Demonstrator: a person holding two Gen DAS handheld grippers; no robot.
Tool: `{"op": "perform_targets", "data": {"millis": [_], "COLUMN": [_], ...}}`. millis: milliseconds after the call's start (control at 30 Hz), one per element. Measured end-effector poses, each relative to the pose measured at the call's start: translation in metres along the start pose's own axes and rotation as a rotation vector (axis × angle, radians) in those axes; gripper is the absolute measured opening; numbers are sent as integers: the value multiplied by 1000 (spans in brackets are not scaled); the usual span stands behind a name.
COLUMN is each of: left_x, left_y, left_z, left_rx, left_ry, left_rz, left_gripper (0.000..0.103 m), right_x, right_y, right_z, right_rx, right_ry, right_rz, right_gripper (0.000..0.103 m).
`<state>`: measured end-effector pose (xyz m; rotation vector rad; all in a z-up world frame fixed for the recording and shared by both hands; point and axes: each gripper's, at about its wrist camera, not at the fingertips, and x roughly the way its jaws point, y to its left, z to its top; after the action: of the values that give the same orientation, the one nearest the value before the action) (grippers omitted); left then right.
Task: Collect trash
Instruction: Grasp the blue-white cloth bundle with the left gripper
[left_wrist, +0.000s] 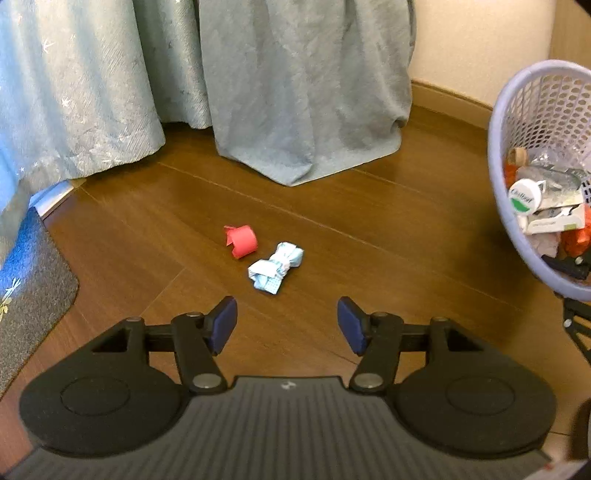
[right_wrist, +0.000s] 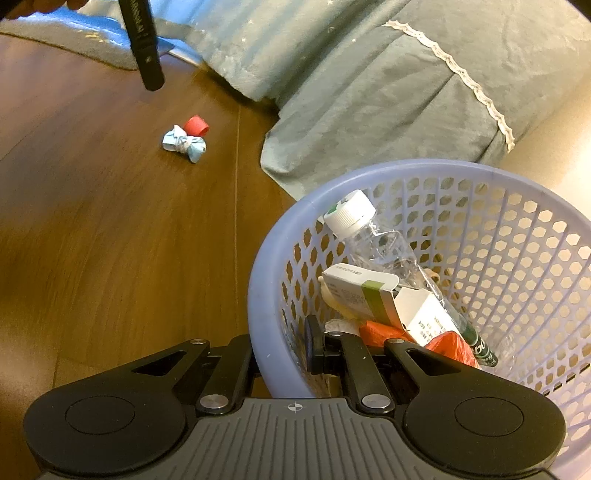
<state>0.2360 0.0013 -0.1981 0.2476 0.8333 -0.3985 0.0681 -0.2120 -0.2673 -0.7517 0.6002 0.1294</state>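
Observation:
A curled red scrap (left_wrist: 241, 240) and a crumpled light-blue wad (left_wrist: 276, 266) lie side by side on the wooden floor. My left gripper (left_wrist: 287, 325) hovers open just short of them, nothing between its blue pads. In the right wrist view both pieces lie farther off, the red scrap (right_wrist: 197, 125) behind the blue wad (right_wrist: 184, 143). My right gripper (right_wrist: 280, 350) is shut on the rim of the lavender mesh basket (right_wrist: 258, 280), one finger inside and one outside. The basket holds a clear bottle (right_wrist: 373, 236), a white carton (right_wrist: 373, 295) and orange plastic (right_wrist: 447, 347). The basket (left_wrist: 496, 177) shows tilted at the right of the left wrist view.
Pale blue-grey curtains (left_wrist: 295, 92) hang to the floor behind the trash. A grey mat (left_wrist: 29, 295) lies at the left. A dark handle (right_wrist: 142, 40) reaches in at the top of the right wrist view. A baseboard (left_wrist: 450, 98) runs along the cream wall.

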Motion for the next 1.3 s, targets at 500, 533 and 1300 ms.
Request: {"op": "perform_targets", "data": {"millis": [500,533,1300], "left_x": [42,45,130], "left_y": [16,16,8], "left_z": [19,20,21], "left_rx": [18,26,378], "left_ry": [77,83,83], "left_rz": [-2,-10,-61], "left_gripper": [60,60,47], "right_x": [12,12,8], "right_y": [-11,-11,-14], "right_z": [11,11,11], "right_rx": [20,17,21], "right_ry": [26,26,39], "right_rz": [4,5,0], "right_gripper": [6,6,6]}}
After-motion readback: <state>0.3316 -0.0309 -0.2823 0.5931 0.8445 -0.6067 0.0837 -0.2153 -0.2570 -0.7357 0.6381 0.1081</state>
